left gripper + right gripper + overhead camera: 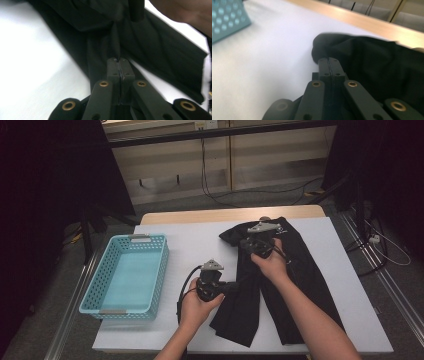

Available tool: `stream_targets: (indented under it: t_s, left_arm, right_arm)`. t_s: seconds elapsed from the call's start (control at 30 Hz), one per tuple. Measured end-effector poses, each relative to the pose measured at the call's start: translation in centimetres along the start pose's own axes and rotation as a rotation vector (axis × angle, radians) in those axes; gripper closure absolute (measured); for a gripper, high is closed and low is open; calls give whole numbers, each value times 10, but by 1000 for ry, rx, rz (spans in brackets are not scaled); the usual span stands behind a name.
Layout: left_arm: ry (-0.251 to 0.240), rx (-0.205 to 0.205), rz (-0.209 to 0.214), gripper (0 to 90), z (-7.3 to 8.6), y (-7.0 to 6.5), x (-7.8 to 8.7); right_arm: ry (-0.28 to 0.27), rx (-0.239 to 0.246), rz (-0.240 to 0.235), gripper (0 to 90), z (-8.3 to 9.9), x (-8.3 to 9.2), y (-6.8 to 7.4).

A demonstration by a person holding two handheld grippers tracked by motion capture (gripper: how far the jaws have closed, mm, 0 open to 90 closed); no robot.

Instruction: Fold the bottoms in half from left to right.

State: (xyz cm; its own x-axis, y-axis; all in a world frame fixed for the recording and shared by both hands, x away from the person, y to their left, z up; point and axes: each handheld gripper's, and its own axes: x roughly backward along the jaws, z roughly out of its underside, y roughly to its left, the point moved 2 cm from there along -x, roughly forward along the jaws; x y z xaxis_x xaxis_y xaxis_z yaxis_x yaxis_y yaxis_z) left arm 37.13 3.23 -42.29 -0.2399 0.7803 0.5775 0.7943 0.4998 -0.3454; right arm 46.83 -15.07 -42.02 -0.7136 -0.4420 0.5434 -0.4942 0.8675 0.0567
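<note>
A white-topped table [200, 247] with a pale wooden far edge stands on grey carpet, dark curtains at both sides and cables trailing along the wall behind. Nearest the person, the legs of a pair of black fabric trousers [300, 270] reach almost to the table's front edge, the garment lying crumpled and running away toward the far right of the white surface. Just left of it, the left hand [196, 306] holds the left gripper [231, 287] against the trousers' left edge; in the left gripper view its jaws are pressed together with a thin ridge of black cloth [116, 47] pinched between the tips. Farther back, the right hand [272, 264] holds the right gripper [249, 245] at the trousers' upper left corner; its jaws are likewise closed tight, the tips meeting a bunched fold of the cloth [325, 48]. At the table's left, well apart from the trousers, sits a light blue perforated plastic basket [160, 270].
</note>
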Motion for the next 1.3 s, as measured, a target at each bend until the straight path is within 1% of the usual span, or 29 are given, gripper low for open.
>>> stream_targets:
  t_s: [0.07, 0.1, 0.17, 0.2, 0.23, 0.27, 0.3, 0.33, 0.37, 0.4, 0.43, 0.47, 0.5, 0.53, 0.57, 0.6, 0.63, 0.7, 0.73, 0.77, 0.8, 0.9, 0.93, 1.0, 1.03, 1.1, 1.2, 1.23, 1.3]
  left_arm:
    - [-14, -12, 40, 897, -8, -10, -2]
    - [-21, -23, 54, 896, -14, -16, -3]
    - [-43, -40, 101, 896, -27, -30, -9]
    - [-44, -55, 116, 897, -34, -37, -14]
    - [-40, -81, 124, 896, -42, -44, -18]
    - [-46, -103, 135, 895, -49, -51, -21]
    - [-62, -117, 145, 893, -55, -55, -24]
    - [-90, -135, 165, 888, -63, -61, -27]
    - [-102, -172, 151, 827, -69, -63, -29]
    - [-121, -203, 112, 666, -73, -63, -31]
    - [-134, -219, 74, 478, -75, -60, -32]
    - [-136, -215, 52, 354, -75, -55, -31]
    - [-141, -210, 26, 296, -74, -49, -29]
    - [-137, -216, -4, 246, -71, -42, -25]
    - [-129, -226, -31, 212, -67, -34, -22]
    - [-117, -215, -50, 198, -62, -25, -20]
    - [-108, -197, -66, 184, -57, -17, -17]
    - [-80, -187, -102, 165, -47, -1, -11]
    - [-73, -175, -113, 160, -42, 6, -9]
    - [-64, -157, -122, 151, -36, 13, -7]
    - [-54, -147, -132, 142, -32, 19, -5]
    - [-48, -136, -157, 132, -20, 32, 2]
    - [-43, -131, -163, 130, -16, 36, 4]
    - [-34, -134, -181, 121, -10, 43, 8]
    - [-27, -135, -187, 119, -7, 46, 10]
    - [-18, -123, -198, 111, -1, 52, 13]
    - [-12, -123, -212, 107, 8, 61, 16]
    - [-2, -120, -218, 106, 10, 64, 17]
    - [-4, -118, -234, 100, 14, 69, 20]
  right_arm:
    - [-9, -25, -2, 900, -6, 10, -9]
    - [-17, -30, 7, 900, -9, 16, -13]
    - [-30, -37, 25, 900, -15, 30, -22]
    - [-38, -46, 38, 900, -17, 37, -28]
    - [-38, -51, 56, 900, -20, 45, -35]
    - [-40, -57, 87, 900, -23, 54, -45]
    - [-54, -75, 130, 900, -26, 64, -57]
    - [-68, -93, 167, 900, -29, 72, -67]
    - [-106, -127, 242, 890, -32, 87, -86]
    - [-112, -149, 275, 787, -33, 94, -98]
    - [-109, -161, 327, 648, -33, 101, -107]
    - [-124, -181, 379, 472, -33, 106, -115]
    - [-122, -208, 369, 405, -31, 108, -118]
    - [-99, -224, 315, 420, -28, 108, -119]
    - [-79, -207, 293, 390, -25, 108, -116]
    - [-55, -167, 281, 357, -20, 107, -112]
    - [-37, -150, 251, 350, -14, 107, -106]
    - [-20, -129, 200, 322, 1, 107, -95]
    - [-4, -126, 175, 305, 9, 106, -90]
    - [17, -123, 156, 296, 17, 106, -85]
    - [34, -116, 141, 296, 25, 107, -81]
    - [66, -105, 111, 268, 49, 110, -71]
    - [73, -97, 106, 266, 56, 111, -68]
    - [87, -72, 111, 257, 69, 114, -61]
    - [91, -69, 107, 252, 75, 115, -58]
    - [94, -75, 91, 237, 86, 118, -52]
    - [96, -85, 78, 229, 102, 121, -46]
    - [99, -89, 76, 224, 105, 123, -45]
    - [100, -101, 65, 213, 110, 127, -43]
